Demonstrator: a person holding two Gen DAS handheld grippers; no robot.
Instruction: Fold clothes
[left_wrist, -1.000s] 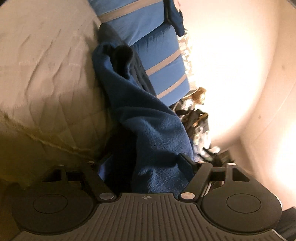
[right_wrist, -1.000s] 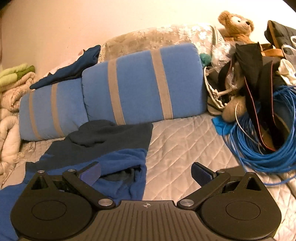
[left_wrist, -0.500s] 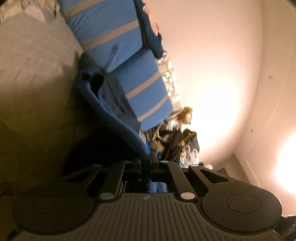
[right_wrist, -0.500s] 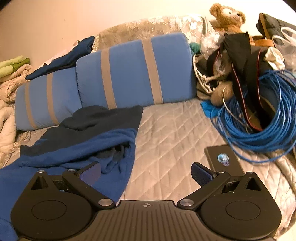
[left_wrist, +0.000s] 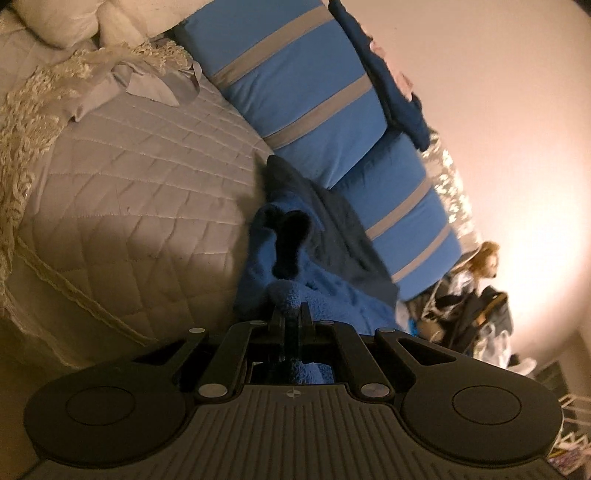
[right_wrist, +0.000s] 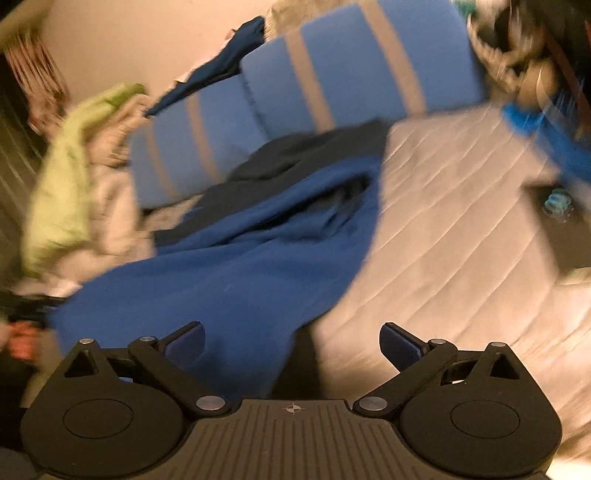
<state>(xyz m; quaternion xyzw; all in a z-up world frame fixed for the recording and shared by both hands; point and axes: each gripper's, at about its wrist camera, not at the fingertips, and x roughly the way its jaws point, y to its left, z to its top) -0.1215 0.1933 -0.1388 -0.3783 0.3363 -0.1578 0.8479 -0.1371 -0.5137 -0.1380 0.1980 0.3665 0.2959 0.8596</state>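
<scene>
Blue fleece garment (left_wrist: 332, 291) pinched in left hand-held gripper (left_wrist: 292, 314); right hand-held gripper (right_wrist: 291, 341) spread wide, empty; no legible writing.

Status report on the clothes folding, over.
Left tool shut on blue fleece garment, pinching a bunched edge. Right tool open, over the fleece, gripping nothing. Garment unfolded, rumpled against striped bolsters. Nothing in the way on the quilt.

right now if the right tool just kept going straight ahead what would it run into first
Most likely the blue fleece garment: it lies directly ahead of the open right tool, spread over the quilted bed. Beyond it sit the blue striped cushions. The picture is blurred, so depth is uncertain.
</scene>
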